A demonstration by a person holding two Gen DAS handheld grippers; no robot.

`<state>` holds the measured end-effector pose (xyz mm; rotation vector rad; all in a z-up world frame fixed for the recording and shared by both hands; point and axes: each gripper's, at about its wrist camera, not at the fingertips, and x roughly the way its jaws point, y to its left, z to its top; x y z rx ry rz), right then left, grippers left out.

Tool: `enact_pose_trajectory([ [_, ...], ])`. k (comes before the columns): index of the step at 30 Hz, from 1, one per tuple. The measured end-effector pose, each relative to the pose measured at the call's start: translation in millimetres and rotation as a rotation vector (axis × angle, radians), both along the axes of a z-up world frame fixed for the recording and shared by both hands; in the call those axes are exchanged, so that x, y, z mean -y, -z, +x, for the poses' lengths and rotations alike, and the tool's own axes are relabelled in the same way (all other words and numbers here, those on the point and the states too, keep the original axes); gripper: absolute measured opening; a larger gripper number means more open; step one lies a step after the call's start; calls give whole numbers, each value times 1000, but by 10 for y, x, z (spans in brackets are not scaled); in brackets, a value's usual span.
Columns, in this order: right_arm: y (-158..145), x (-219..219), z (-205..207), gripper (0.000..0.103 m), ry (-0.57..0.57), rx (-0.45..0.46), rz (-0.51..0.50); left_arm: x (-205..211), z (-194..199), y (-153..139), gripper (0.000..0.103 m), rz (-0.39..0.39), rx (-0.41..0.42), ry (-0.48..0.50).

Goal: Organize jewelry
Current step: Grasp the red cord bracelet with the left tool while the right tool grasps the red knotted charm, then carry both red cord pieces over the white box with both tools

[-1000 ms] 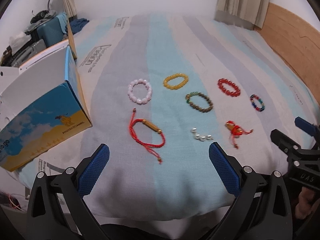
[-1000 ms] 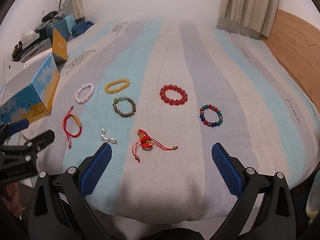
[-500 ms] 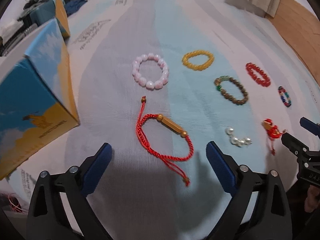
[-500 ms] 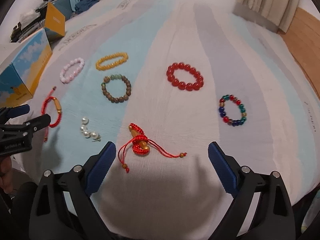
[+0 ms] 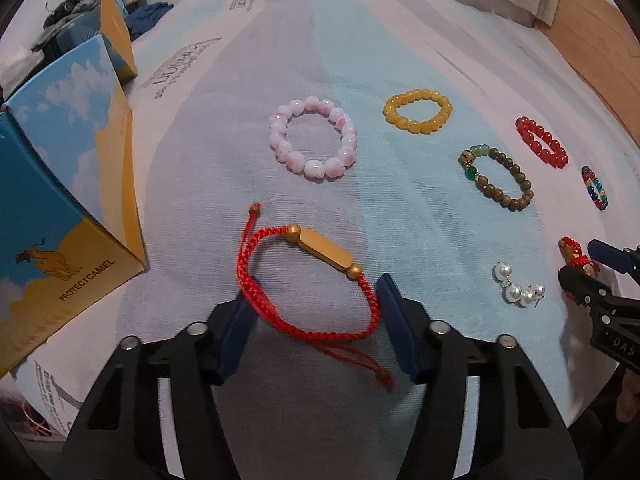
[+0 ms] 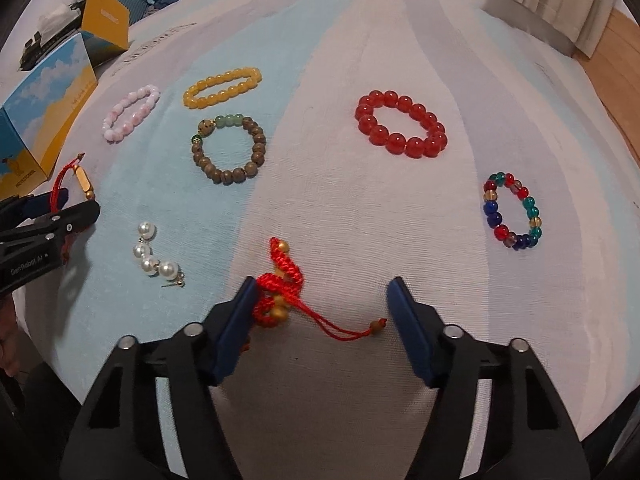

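My left gripper (image 5: 316, 300) is straddling the red braided cord bracelet with gold bar (image 5: 304, 280), jaws closing, touching its sides; my right gripper (image 6: 320, 304) is closing around the bunched red knotted cord bracelet (image 6: 280, 288). Both have descended since earlier. White pearl earrings (image 6: 154, 258) are lying between, blue-and-yellow cardboard box (image 5: 60, 184) leftward.
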<state>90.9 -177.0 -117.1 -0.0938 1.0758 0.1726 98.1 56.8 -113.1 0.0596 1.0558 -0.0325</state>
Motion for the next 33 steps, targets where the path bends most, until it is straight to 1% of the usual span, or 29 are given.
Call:
enact_pose_trajectory([
  [2, -10, -5, -20, 49, 2, 6, -6, -19, -13, -12, 47, 4, 1, 3],
  [3, -8, -10, -31, 48, 2, 10, -12, -29, -28, -21, 43, 2, 0, 4],
  [4, -13, -26, -43, 43, -2, 13, -20, -36, -33, -30, 38, 2, 0, 5],
  [5, -18, -40, -51, 36, -5, 14, -24, -41, -35, -39, 37, 3, 1, 10],
  [6, -23, -63, -43, 34, -8, 12, -26, -51, -38, -46, 35, 0, 1, 11],
  [8, -32, -108, -40, 24, -10, 7, -32, -63, -34, -45, 35, 2, -8, 11],
  [9, -36, -104, -40, 22, -6, 1, -29, -53, -31, -46, 35, 11, -12, 16],
  [11, -47, -70, -43, 19, 9, -14, -12, -35, -43, -60, 32, 13, -16, 24],
  [12, -57, -68, -37, 18, 13, -19, -6, -42, -44, -72, 27, -1, -19, 27],
  [13, -69, -60, -37, 18, 15, -23, -2, -53, -45, -83, 20, -14, -20, 26],
  [14, -78, -61, -38, 17, 17, -22, -3, -68, -47, -91, 17, -26, -23, 25],
  [15, -95, -53, -40, 17, 19, -20, -4, -81, -44, -101, 10, -35, -28, 28],
  [16, -102, -67, -39, 16, 19, -17, -7, -84, -46, -110, 7, -35, -29, 30],
  [20, -162, -57, -58, 15, 28, -1, -6, -112, -46, -165, 5, -48, -27, 27],
  [26, -297, -23, -55, 15, 41, 19, 9, -56, -117, -287, 4, -44, -13, 30],
  [33, -484, 17, -98, 15, 60, 51, 12, -2, -161, -479, 4, -58, 8, 46],
])
